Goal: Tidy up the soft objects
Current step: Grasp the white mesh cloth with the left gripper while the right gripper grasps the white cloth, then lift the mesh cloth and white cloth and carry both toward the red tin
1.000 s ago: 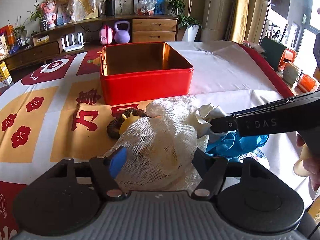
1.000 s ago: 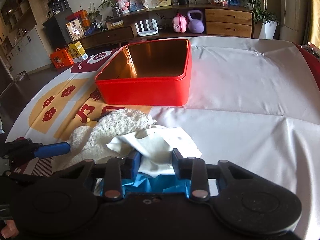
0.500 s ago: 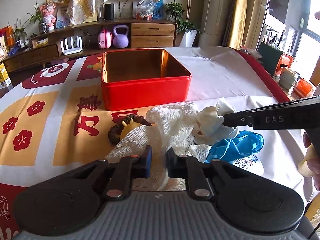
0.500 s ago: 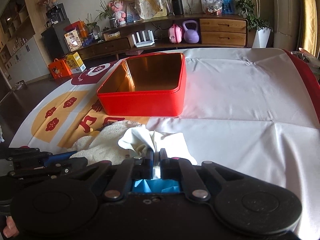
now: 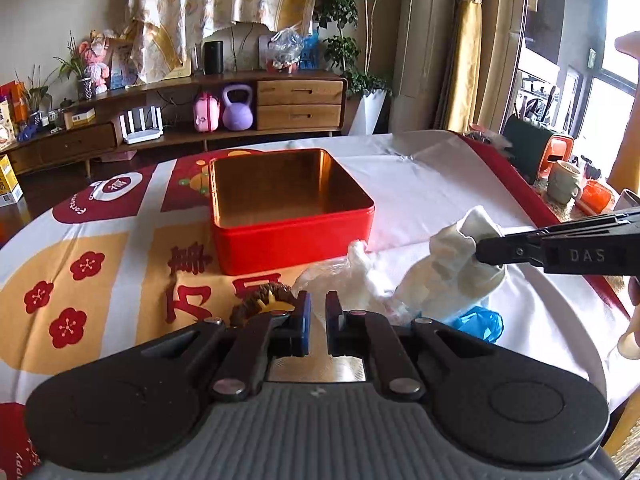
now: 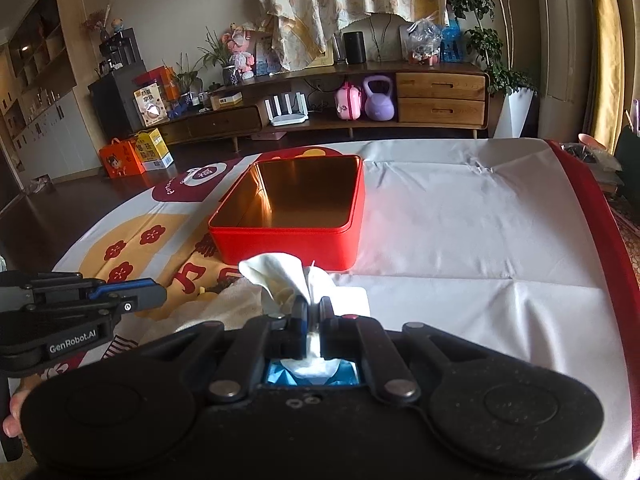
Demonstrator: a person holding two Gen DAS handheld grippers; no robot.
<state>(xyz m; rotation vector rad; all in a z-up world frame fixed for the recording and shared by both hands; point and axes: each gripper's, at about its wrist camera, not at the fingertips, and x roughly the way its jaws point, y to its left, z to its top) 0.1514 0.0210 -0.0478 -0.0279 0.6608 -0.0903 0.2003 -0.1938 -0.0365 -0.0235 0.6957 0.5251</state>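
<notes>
Your left gripper (image 5: 316, 322) is pinched on the white mesh cloth (image 5: 360, 276), I think; the view's murky. Your right gripper (image 6: 313, 316) clamps the white crumpled rag (image 6: 280, 276), both bunched just before the open red square tin (image 6: 292, 240) for dropping in.

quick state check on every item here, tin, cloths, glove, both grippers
red tin: open, empty, no lid
mesh cloth: pinched by the left hand-held gripper, partly lifted
white cloth: bunched, clamped in the right hand-held gripper, off the table
blue glove: crumpled on the table
</notes>
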